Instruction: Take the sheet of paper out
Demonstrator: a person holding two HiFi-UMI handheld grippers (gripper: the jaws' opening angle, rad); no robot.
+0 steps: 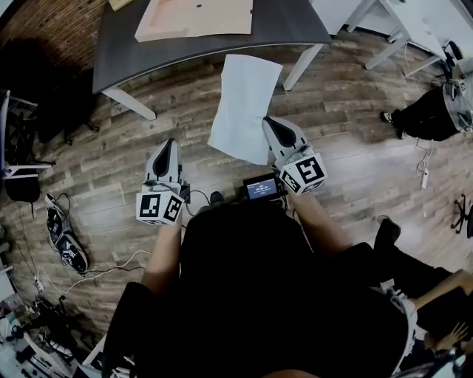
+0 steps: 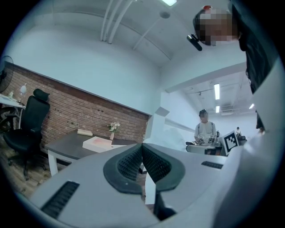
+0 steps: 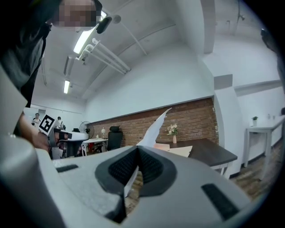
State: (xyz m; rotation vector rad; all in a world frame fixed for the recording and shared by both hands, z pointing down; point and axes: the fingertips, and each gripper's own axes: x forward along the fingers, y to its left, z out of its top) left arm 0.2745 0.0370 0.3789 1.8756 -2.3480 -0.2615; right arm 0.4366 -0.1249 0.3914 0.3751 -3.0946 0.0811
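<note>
At the head view's centre, the right gripper (image 1: 270, 124) has its jaws clamped on the near edge of the sheet (image 1: 244, 107). The white paper runs away from the gripper toward 11 o'clock, in the air above the wood floor (image 1: 355, 170). Its far end lies near the front edge of the table (image 1: 295, 26), which fills the 12 o'clock part of the picture. In the right gripper view the pads (image 3: 153, 169) meet on the sheet (image 3: 153, 129), and the paper rises out of them toward 1 o'clock, curling to a point at the top.

The left gripper (image 1: 169, 145) is at 9 o'clock of the right one, apart from the sheet and pointing toward the table. Its own view shows the gripper (image 2: 142, 148) with its ribbed pads (image 2: 129, 162) pressed together and nothing caught where they meet.

The table has a dark top and white legs. A tan board (image 1: 196, 16) lies flat on it. In the left gripper view this table stands at 9 o'clock, before a brick wall (image 2: 84, 111), with a small vase (image 2: 112, 131) of flowers on it and a black chair (image 2: 27, 127) further to 9 o'clock. A pair of shoes (image 1: 65, 240) lies on the floor at 8 o'clock in the head view.
</note>
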